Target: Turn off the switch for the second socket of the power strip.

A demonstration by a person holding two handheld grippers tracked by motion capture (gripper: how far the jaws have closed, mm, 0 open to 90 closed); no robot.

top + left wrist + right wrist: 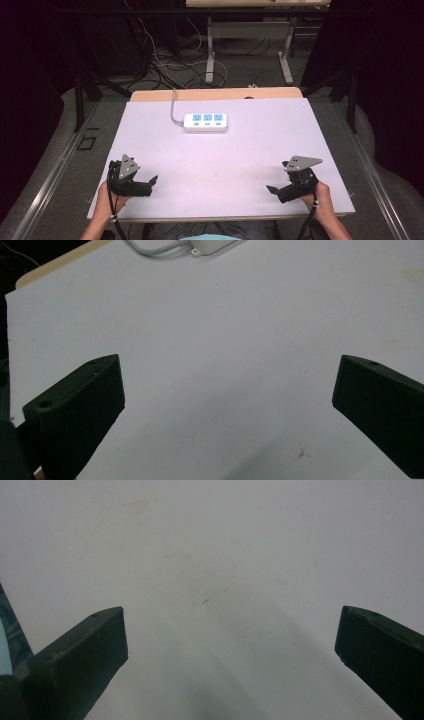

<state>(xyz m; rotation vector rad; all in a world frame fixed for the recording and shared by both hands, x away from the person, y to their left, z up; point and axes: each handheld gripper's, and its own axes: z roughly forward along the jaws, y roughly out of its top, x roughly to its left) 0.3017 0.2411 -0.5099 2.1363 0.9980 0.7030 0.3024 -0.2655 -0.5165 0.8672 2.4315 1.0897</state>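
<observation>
- Dark floor with tangled cables lies beyond a white table, whose far edge shows a strip of bare wood; a second desk frame stands farther back.
- Near the front left corner, the left hand holds the left gripper low over the table, jaws spread wide with nothing between them – its grey plate tilts up on top and its cable trails back along the forearm.
- From the left gripper view, the two black jaws frame bare white surface, and a corner of the strip with its grey cord peeks in at the top edge.
- At the middle of the table's far half sits the strip – white, with three blue sockets in a row, lying flat; its cord runs off the far edge. It is well apart from both grippers.
- Near the front right corner, the right hand holds the right gripper, jaws likewise wide apart and holding nothing, pointing inward toward the left.
- From the right gripper view, the jaws stand over faintly stained white surface.
</observation>
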